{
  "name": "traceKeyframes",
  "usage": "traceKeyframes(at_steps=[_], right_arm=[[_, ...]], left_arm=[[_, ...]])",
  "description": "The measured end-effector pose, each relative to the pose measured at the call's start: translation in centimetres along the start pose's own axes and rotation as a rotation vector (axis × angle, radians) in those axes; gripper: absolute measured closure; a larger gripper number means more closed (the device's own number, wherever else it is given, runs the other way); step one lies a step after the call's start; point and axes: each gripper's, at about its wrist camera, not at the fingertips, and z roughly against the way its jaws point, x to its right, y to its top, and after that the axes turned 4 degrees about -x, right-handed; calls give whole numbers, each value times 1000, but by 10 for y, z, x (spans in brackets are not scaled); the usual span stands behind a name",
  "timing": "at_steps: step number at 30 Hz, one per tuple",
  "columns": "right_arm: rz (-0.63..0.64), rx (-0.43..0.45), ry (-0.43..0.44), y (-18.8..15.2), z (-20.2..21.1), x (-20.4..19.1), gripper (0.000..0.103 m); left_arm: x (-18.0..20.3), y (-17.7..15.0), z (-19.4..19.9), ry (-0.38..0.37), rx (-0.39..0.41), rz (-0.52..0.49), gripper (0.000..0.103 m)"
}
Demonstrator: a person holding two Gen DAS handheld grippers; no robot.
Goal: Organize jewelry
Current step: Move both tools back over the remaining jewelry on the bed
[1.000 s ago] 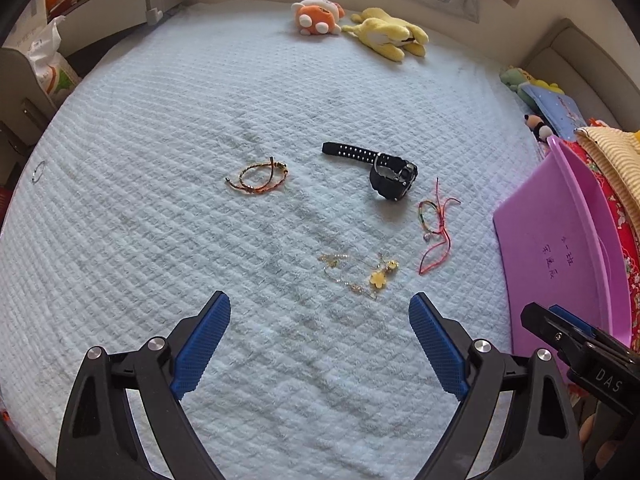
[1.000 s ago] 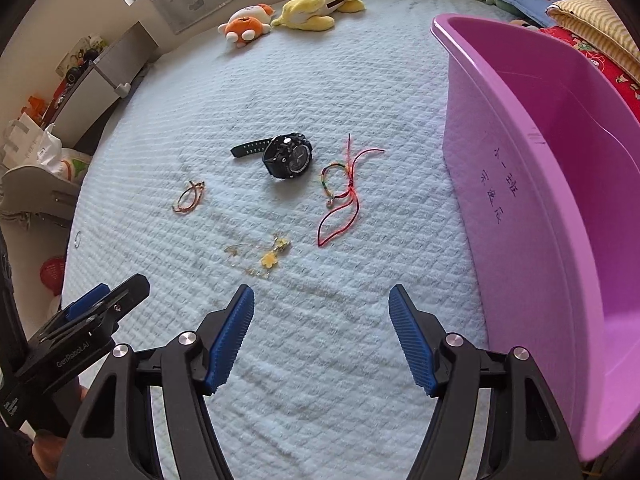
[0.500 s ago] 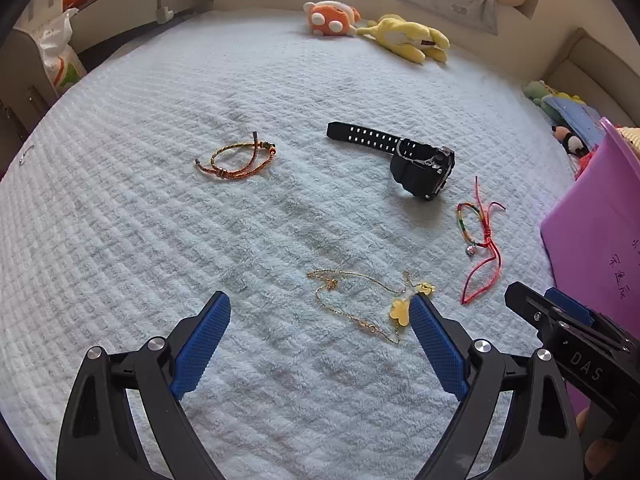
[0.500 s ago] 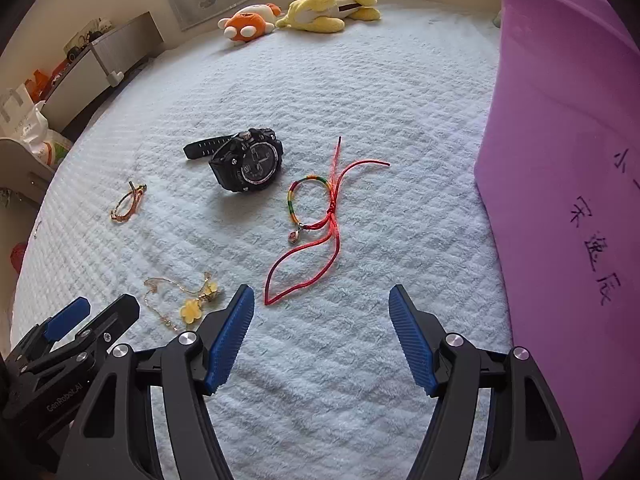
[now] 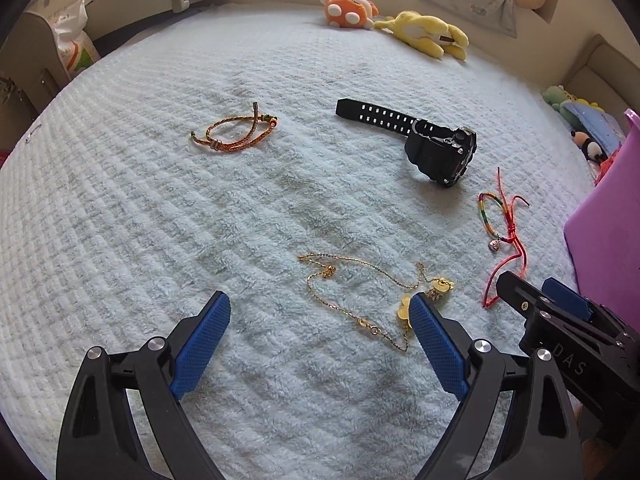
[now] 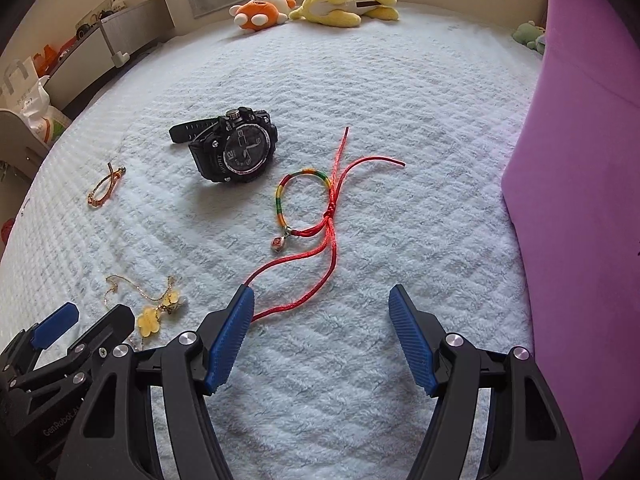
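Closing in on the bedspread [image 5: 160,220], both grippers were low & tilted steeply down, jaws apart, nothing held.

How to do this step well, as I judged it: the gold chain necklace [image 5: 360,300] was thin & sunk into the fluffy pile, so the left gripper [image 5: 320,316] should come down w/ pads straddling the yellow flower pendant [image 5: 405,309] or a bunched bit of chain, press lightly into the fabric, then pinch. Grabbing a single strand risked slipping. Same for the right side: straddle the knot of the red cord bracelet [image 6: 316,216], not the loose tail.

Left gripper: wide open, empty. Its right pad [image 5: 436,344] sat just over the pendant's edge; I couldn't tell whether it touched. Most of the chain lay between the pads & just beyond.

Right gripper [image 6: 320,316]: wide open, empty. The cord's loop end ran to its left pad [image 6: 232,336], maybe touching, unclear. The bracelet's multicolour band & small charm [image 6: 277,243] lay just beyond.

Farther out: black sport watch [image 6: 236,152], then the orange braided bracelet [image 5: 236,134] well apart to the left. Purple tub [image 6: 580,200] stood close on the right, prob. the drop-off spot.
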Motion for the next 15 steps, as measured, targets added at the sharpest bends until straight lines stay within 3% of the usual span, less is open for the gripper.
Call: traceKeyframes(at_steps=[15], right_arm=[[16, 17, -2, 6, -6, 5, 36]], left_arm=[[18, -3, 4, -16, 30, -60, 14]])
